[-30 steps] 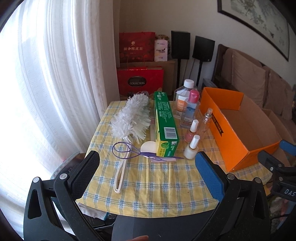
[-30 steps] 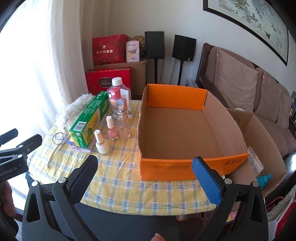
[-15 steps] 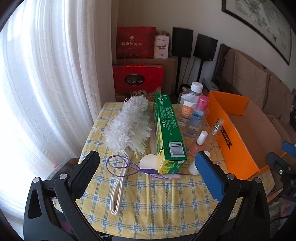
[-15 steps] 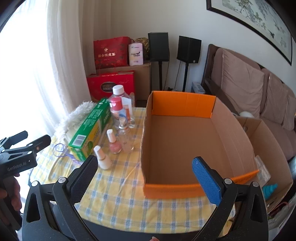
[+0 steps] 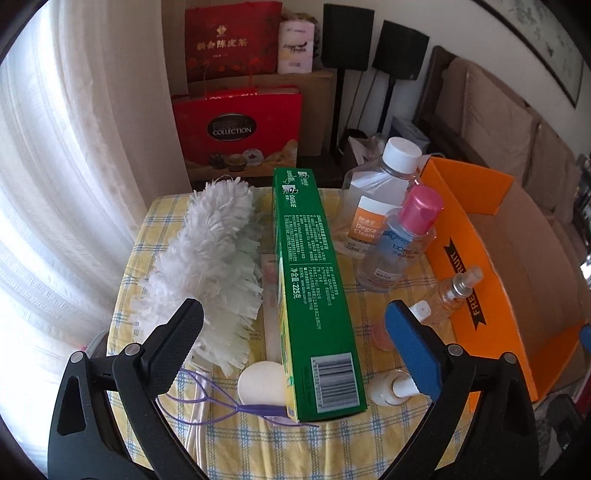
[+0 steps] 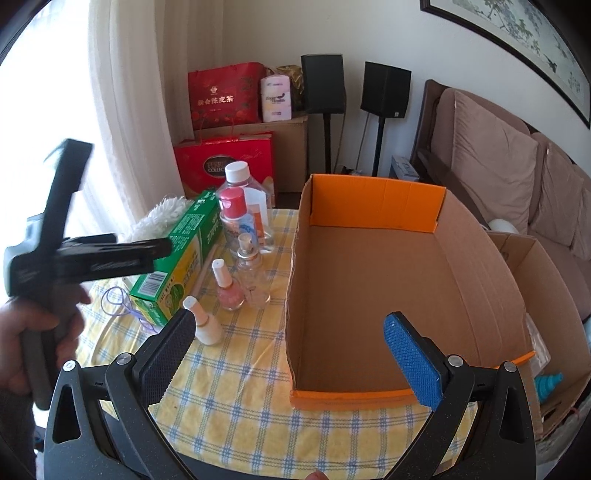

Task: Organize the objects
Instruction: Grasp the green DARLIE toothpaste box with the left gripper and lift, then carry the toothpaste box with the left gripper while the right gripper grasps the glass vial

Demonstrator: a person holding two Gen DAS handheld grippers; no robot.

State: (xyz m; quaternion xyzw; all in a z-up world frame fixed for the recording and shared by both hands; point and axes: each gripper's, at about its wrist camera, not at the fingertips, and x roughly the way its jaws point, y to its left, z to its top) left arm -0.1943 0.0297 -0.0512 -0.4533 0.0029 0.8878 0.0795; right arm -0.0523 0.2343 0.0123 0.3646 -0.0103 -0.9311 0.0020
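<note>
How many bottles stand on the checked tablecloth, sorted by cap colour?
White cap: 3, namely clear degreaser bottle, pink nail polish bottle, cream nail polish bottle
Pink cap: 1, clear micellar water bottle
Clear cap: 1, small glass spray bottle
Total: 5

The left gripper [image 6: 110,254] is blurring in the right wrist view, hiding part of the green box [image 6: 177,258]. The blue pad [image 5: 413,350] is covering the pink bottle [image 5: 382,334] in the left view.

— what sort of place is this?
— a home living room: brown sofa [image 6: 491,155], framed painting [image 6: 517,33], speakers on stands [image 6: 384,88], sheer curtain [image 5: 74,147], checked tablecloth [image 6: 240,398].
</note>
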